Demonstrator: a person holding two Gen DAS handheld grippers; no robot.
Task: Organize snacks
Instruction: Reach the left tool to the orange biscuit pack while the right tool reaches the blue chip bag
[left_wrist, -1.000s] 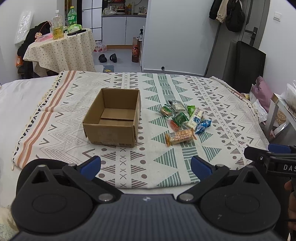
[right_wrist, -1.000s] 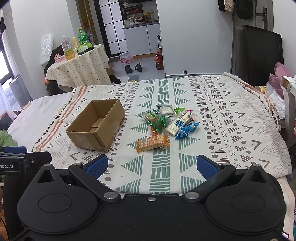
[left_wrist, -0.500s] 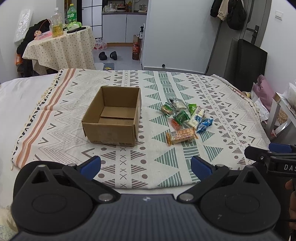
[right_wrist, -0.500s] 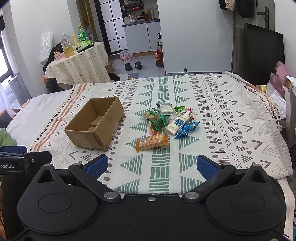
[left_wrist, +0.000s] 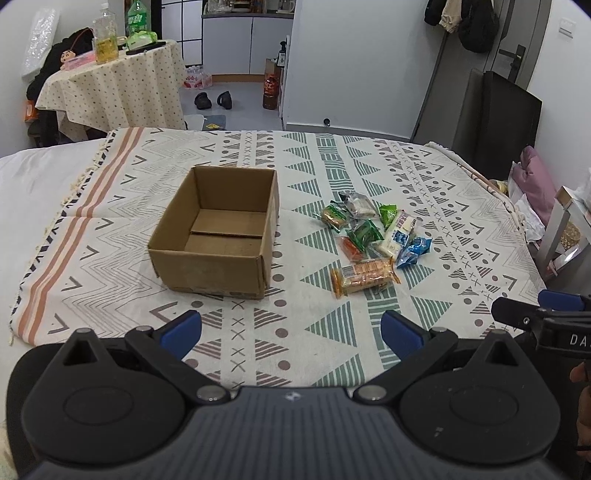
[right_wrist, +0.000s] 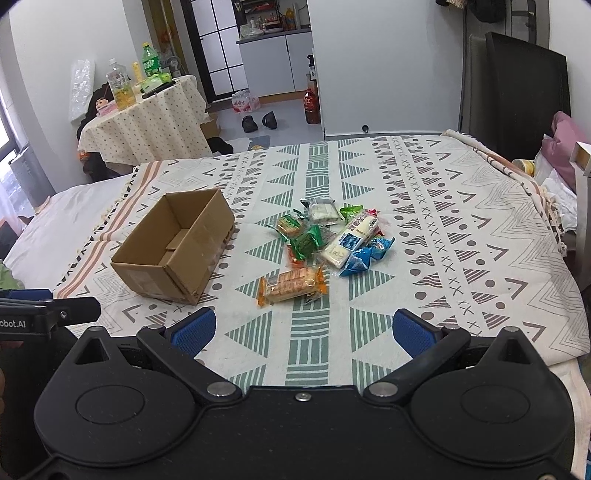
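A home: bed (left_wrist: 55, 177), shoes (left_wrist: 213, 100), kitchen cabinets (left_wrist: 243, 44).

Matt brown corrugated cardboard for the box (left_wrist: 218, 230), its near wall scuffed and dull, flaps lying flat inside. Under it, a woven cloth cover (left_wrist: 461, 236), soft and matt, printed with green and grey shapes, a fringed edge at far left. To the right, the snack packets (right_wrist: 325, 240) gleam: glossy plastic film, crinkled, catching the light. The nearest one, the orange cracker pack (left_wrist: 364, 276), is clear shiny wrap. Both tools wear matt black plastic, the left gripper (left_wrist: 291, 334) with a ribbed grey body and bright metal pivot pins, the right gripper (right_wrist: 303, 328) with textured blue rubbery-looking pads (right_wrist: 412, 334). Far left, a dotted cloth (left_wrist: 110, 85) drapes the round table, with clear plastic bottles (left_wrist: 105, 37) on top.
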